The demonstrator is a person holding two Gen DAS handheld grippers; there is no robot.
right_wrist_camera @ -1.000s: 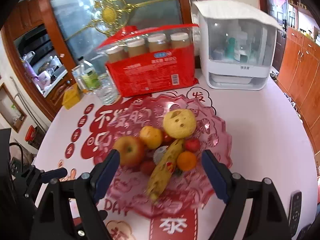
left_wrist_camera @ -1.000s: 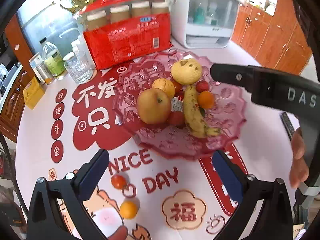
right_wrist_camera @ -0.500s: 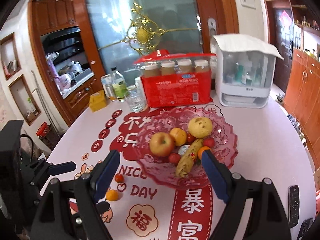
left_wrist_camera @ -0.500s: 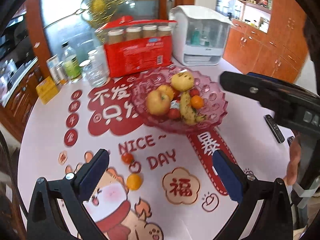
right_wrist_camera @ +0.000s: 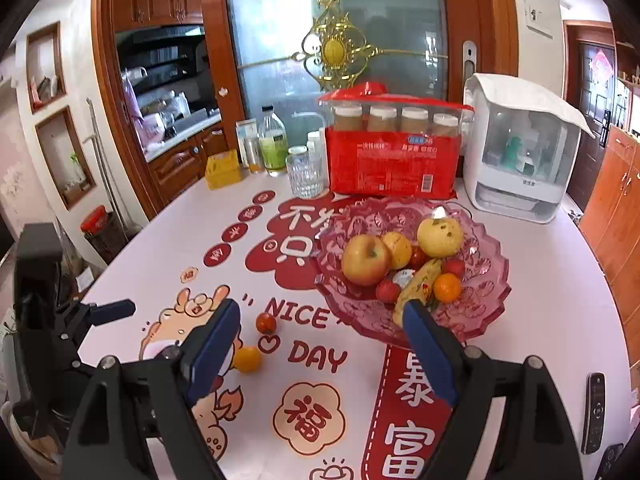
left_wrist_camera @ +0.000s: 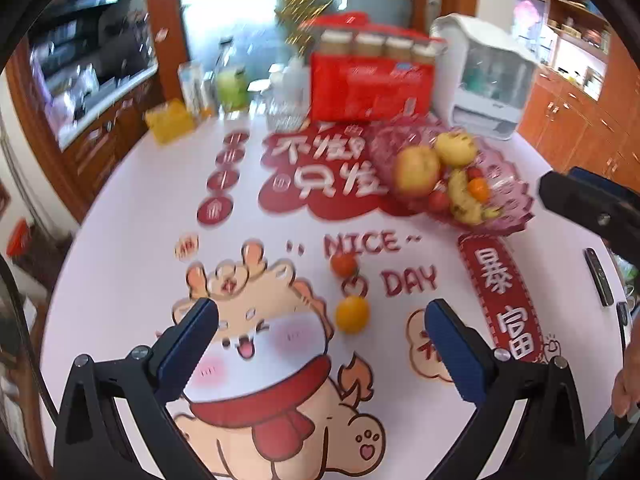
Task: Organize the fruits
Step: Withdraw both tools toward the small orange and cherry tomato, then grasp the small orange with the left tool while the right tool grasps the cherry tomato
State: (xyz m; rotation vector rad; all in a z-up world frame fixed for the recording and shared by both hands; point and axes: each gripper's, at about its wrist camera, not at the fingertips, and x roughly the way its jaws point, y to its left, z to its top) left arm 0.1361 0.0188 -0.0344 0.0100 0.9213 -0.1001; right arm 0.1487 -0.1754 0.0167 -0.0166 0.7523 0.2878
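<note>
Your left gripper [left_wrist_camera: 320, 322] hangs over the printed table [right_wrist_camera: 552, 280] with its blue pads spread wide and nothing between them, aimed down at the cartoon animal on the cloth. Your right gripper [right_wrist_camera: 320, 330] is likewise spread wide and empty, its right finger crossing in front of the near rim of the pink glass fruit plate [right_wrist_camera: 486, 312]. Two fruits lie loose on the table, apart from the plate: a small red tomato [right_wrist_camera: 266, 322] just beside the word NICE, and a small orange [right_wrist_camera: 247, 358] a little nearer to you, close to your right gripper's left finger. In the left wrist view the same tomato [left_wrist_camera: 343, 265] and orange [left_wrist_camera: 351, 314] sit ahead of the open jaws, slightly right of centre. The plate already holds an apple [right_wrist_camera: 366, 260], a banana [right_wrist_camera: 418, 284], a yellow pear [right_wrist_camera: 440, 237], a second orange [right_wrist_camera: 447, 287] and several small red fruits. Behind the plate stand a red package of jars [right_wrist_camera: 394, 152], a drinking glass [right_wrist_camera: 305, 174] and a white appliance [right_wrist_camera: 520, 148]. A black remote [right_wrist_camera: 594, 412] rests at the table's right edge.
</note>
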